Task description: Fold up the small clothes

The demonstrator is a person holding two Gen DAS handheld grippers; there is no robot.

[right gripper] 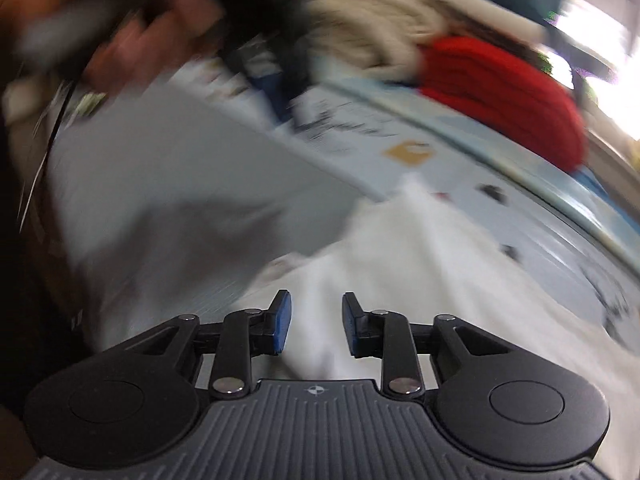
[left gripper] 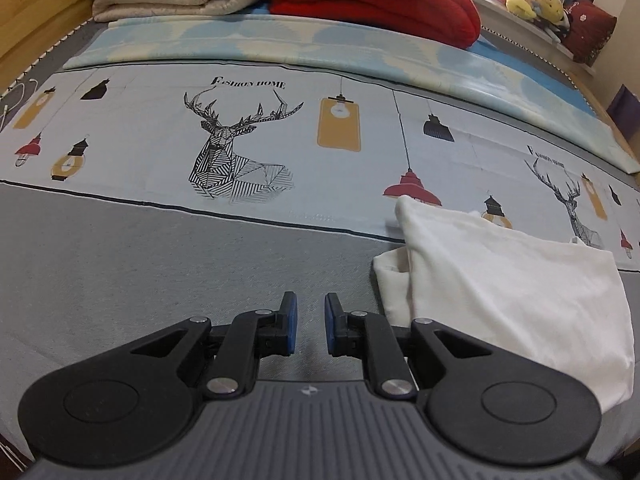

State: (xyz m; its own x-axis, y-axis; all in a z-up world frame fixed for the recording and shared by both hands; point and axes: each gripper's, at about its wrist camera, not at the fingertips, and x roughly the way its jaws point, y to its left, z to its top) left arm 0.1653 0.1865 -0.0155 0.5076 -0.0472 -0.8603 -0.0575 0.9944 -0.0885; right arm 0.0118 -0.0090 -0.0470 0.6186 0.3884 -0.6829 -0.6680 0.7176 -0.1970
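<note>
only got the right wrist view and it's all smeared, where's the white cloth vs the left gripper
Observer: The white cloth lies on the bed, right of the left gripper, not touching its pads.
Operator: left holding anything
Observer: No, only grey sheet shows between its jaws.
Operator: cloth flat or folded
Observer: Partly folded: one layer overlaps another at its left edge.

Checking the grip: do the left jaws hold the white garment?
No: the left gripper has only grey bedsheet between its jaws, and the white garment lies beside it.
</note>
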